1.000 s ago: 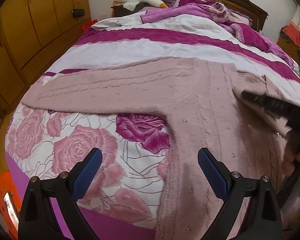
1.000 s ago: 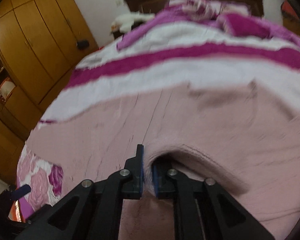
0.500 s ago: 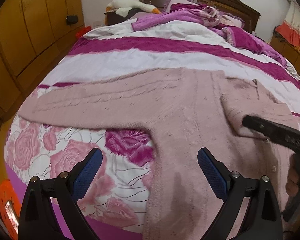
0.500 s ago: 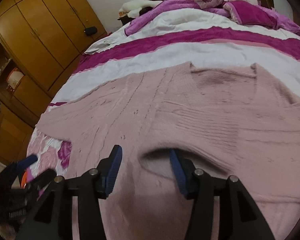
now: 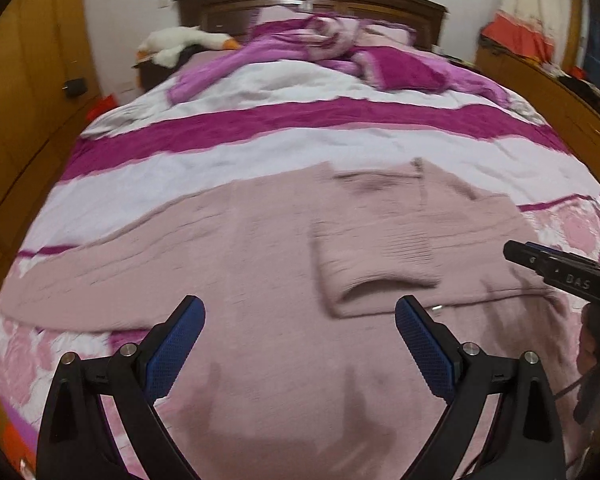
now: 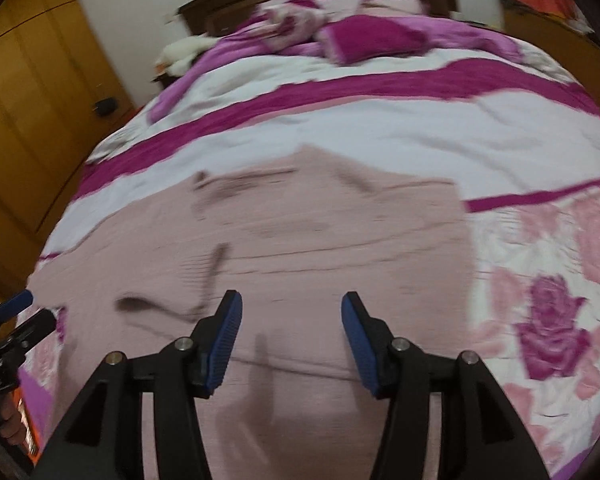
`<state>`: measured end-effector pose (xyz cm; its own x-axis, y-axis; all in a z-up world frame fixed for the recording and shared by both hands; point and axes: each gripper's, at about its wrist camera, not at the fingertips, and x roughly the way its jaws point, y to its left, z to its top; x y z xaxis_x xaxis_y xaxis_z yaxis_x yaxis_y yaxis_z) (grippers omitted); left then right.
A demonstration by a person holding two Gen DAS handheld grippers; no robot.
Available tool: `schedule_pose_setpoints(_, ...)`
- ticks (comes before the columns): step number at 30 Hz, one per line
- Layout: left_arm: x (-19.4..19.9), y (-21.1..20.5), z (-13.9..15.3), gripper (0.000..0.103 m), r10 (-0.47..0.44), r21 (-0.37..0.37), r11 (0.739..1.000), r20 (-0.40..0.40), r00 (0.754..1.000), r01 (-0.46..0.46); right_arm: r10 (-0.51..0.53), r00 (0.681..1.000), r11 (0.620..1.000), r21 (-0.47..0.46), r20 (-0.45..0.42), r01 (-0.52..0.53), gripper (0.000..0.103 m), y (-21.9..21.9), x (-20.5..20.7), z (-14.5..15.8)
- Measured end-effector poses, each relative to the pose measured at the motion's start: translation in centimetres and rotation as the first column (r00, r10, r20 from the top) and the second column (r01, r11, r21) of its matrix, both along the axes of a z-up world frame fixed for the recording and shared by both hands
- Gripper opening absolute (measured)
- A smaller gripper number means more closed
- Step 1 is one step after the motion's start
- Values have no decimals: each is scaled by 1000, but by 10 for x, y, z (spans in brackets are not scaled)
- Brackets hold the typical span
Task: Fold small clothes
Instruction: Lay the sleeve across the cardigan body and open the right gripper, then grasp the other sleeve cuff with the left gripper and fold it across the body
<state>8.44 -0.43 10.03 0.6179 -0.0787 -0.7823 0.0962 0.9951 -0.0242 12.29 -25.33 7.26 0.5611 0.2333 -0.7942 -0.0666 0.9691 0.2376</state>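
The pink sweater [image 5: 260,248] lay flat across the bed's [image 5: 340,140] foot end, one sleeve folded inward. Both left tongs [image 5: 300,344] and right tongs [image 6: 292,340] hung spread, empty; a careless grab might undo that loose sleeve fold.

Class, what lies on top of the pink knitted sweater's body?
One sleeve, folded across the pink knitted sweater, lies on it. The part beneath that sleeve and the floral bedspread beneath the sweater are covered.

Right gripper [image 6: 291,320] fingers apart above pink sweater [image 6: 300,240].
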Motion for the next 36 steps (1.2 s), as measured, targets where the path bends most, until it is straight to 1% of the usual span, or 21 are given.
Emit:
schedule_pose_setpoints(4, 12, -33, -10, 79, -77, -13, 997, -13, 997, 77, -79, 997, 996, -27, 9, 79, 54, -25, 1, -9)
schedule_pose_setpoints(7, 21, -57, -18, 79, -127, 5, 992, -18, 992, 127, -121, 993, 993, -16, 0, 121, 54, -34, 1, -22)
schedule_pose_setpoints(10, 29, -71, -28, 79, -152, 25, 988, -28, 988, 152, -145, 989, 989, 0, -18, 145, 55, -38, 3, -38)
schedule_pose_setpoints(13, 35, -80, -38, 79, -156, 35, 987, -42, 987, 158, -152, 988, 988, -17, 0, 152, 55, -35, 1, -45)
schedule_pose_setpoints(16, 41, -83, -50, 78, -153, 30, 987, -67, 986, 155, -147, 989, 988, -45, 28, 148, 60, -29, -1, -49)
schedule_pose_setpoints(18, 44, -86, -57, 77, -151, 37, 987, -77, 986, 154, -139, 989, 988, -60, 44, 142, 62, -25, -3, -50)
schedule_pose_setpoints(21, 47, -92, -68, 71, -153, 68, 985, -87, 984, 159, -136, 989, 987, -75, 62, 140, 63, -23, -5, -52)
schedule_pose_setpoints(24, 47, -96, -76, 55, -173, 59, 982, -79, 982, 177, -134, 988, 987, -82, 73, 140, 64, -22, -5, -52)
schedule_pose_setpoints(25, 46, -96, -76, 39, -176, 59, 982, -67, 982, 180, -133, 988, 987, -83, 75, 139, 64, -22, -6, -52)
schedule_pose_setpoints(26, 46, -97, -75, 18, -187, 50, 980, -57, 981, 190, -133, 988, 987, -86, 77, 139, 64, -22, -6, -52)
schedule_pose_setpoints(27, 46, -97, -74, 7, -196, 37, 979, -53, 979, 198, -132, 988, 986, -87, 79, 139, 64, -22, -7, -52)
schedule_pose_setpoints(28, 45, -95, -70, 0, -179, 42, 983, -44, 983, 181, -132, 988, 986, -91, 82, 139, 64, -21, -8, -53)
schedule_pose_setpoints(29, 45, -91, -66, 0, -165, 39, 985, -31, 986, 166, -131, 988, 986, -93, 83, 139, 64, -21, -8, -53)
schedule_pose_setpoints(31, 46, -79, -58, 0, -138, 4, 990, -8, 990, 138, -130, 988, 986, -92, 85, 138, 64, -23, -8, -53)
schedule_pose_setpoints(34, 42, -48, -38, 0, -46, -39, 998, 37, 998, 48, -131, 987, 987, -85, 88, 138, 64, -24, -9, -53)
schedule_pose_setpoints(36, 38, -26, -29, 0, 8, -55, 998, 62, 998, -4, -132, 987, 987, -80, 91, 139, 64, -24, -9, -52)
